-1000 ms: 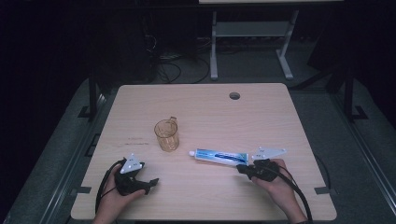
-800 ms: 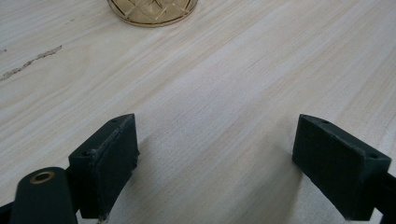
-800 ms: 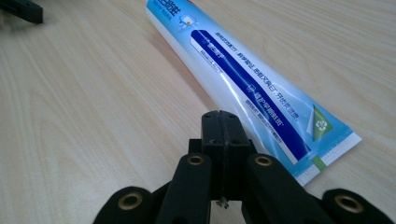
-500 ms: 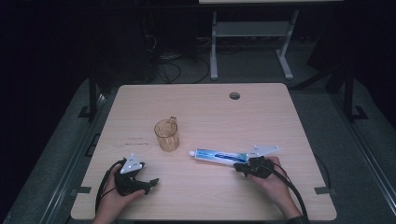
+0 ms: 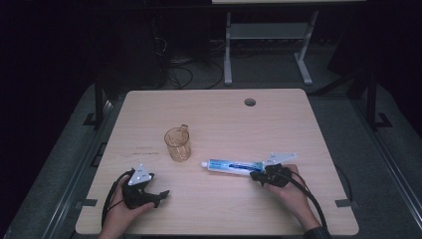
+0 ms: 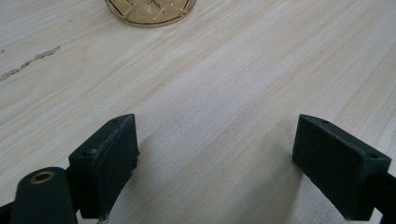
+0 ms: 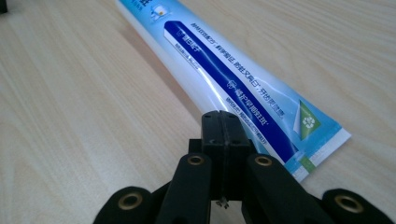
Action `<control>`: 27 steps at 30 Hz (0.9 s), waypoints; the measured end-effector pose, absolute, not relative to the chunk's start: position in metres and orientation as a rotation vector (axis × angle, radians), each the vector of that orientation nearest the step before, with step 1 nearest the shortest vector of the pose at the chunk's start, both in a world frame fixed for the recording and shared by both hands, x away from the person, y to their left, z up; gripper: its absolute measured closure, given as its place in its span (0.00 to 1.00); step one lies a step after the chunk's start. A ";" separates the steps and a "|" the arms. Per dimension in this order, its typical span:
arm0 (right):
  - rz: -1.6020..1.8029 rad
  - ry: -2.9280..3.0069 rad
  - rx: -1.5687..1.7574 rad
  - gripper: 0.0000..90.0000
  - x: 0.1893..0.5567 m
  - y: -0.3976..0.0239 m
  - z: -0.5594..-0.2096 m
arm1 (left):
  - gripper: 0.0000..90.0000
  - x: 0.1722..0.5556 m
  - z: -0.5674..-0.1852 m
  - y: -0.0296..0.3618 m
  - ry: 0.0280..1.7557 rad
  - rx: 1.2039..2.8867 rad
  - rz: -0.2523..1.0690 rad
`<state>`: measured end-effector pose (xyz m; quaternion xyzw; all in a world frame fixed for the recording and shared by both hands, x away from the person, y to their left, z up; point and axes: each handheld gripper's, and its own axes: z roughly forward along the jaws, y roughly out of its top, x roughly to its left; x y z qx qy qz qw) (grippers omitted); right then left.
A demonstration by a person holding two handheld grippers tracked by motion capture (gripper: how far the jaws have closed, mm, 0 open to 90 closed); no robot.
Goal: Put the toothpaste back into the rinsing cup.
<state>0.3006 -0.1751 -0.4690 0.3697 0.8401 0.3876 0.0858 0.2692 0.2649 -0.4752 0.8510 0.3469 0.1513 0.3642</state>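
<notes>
Left gripper [image 5: 161, 193] resting on table [image 5: 298, 124], jaws spread wide, amber cup [image 5: 178, 144] ahead. Right gripper [image 7: 223, 122] pressed closed, empty, toothpaste tube [image 7: 224, 74] lying just ahead, flat end nearest.

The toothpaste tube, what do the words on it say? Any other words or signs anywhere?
Tube: white writing on the blue band, too small and blurred to read.
Tube, near its flat end: a white recycling sign on a green patch.
Cup, table: no words.

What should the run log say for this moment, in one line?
left gripper: open, empty | right gripper: shut, empty, at toothpaste tube flat end | amber cup: upright
</notes>
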 end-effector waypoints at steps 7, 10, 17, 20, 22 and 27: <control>1.144 2.497 1.108 1.00 0.310 -0.174 -0.469 | 0.15 0.269 -0.475 0.265 0.891 2.188 0.387; 1.141 2.489 1.108 1.00 0.314 -0.172 -0.469 | 0.15 0.269 -0.475 0.265 0.889 2.191 0.385; 1.138 2.474 1.121 1.00 0.323 -0.169 -0.468 | 0.15 0.269 -0.475 0.265 0.888 2.192 0.383; 1.137 2.469 1.119 1.00 0.327 -0.168 -0.467 | 0.15 0.269 -0.475 0.265 0.888 2.192 0.383; 1.136 2.463 1.131 1.00 0.330 -0.167 -0.467 | 0.15 0.269 -0.475 0.265 0.888 2.192 0.383; 1.141 2.447 1.140 1.00 0.338 -0.164 -0.467 | 0.15 0.269 -0.475 0.265 0.887 2.192 0.383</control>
